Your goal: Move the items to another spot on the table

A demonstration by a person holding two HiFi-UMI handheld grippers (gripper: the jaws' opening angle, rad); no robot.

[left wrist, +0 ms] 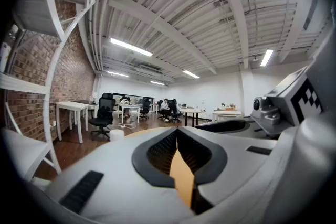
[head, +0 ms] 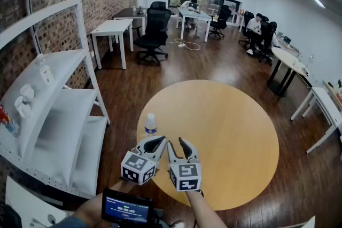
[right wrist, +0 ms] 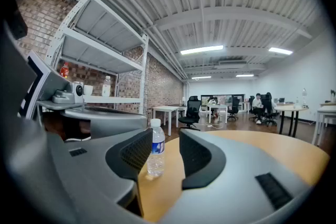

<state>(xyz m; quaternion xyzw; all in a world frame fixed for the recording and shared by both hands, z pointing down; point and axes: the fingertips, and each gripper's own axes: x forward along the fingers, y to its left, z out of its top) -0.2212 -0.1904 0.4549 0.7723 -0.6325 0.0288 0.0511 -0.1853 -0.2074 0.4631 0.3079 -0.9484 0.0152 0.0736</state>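
**Bench** [head: 230, 136]. Round, pale wood top on a dark plank floor. It carries one item, at its left rim.

**Shelving rack** [head: 59, 115]. White metal against the brick wall, left of the bench. Small white items, something red and a bottle sit on its shelves, all well apart from the work.

**Left tool** [head: 155, 142]. Held low over the near left part of the bench and roughly level. The jaws are drawn together to a thin slit with nothing between them. In the head view its tip lies just short of the task item. In its own view only a white cap shows, off to the left of its line.

**Right tool** [head: 179, 147]. Just beside the left tool and roughly level. The jaws stand apart with nothing between the pads.

**Water bottle** [right wrist: 156, 147]. Clear, with a blue label and white cap. It stands upright, long axis vertical, near the bench's left edge and touches neither tool. In the right gripper view it stands ahead in the gap between the jaws, closer to the left one.

**Judgement.** The left tool is nearer, but the right tool is the one open and lined up. Its likely move is straight forward, nudged a little left to centre the bottle, before closing on the body below the cap. The task appears not yet begun.
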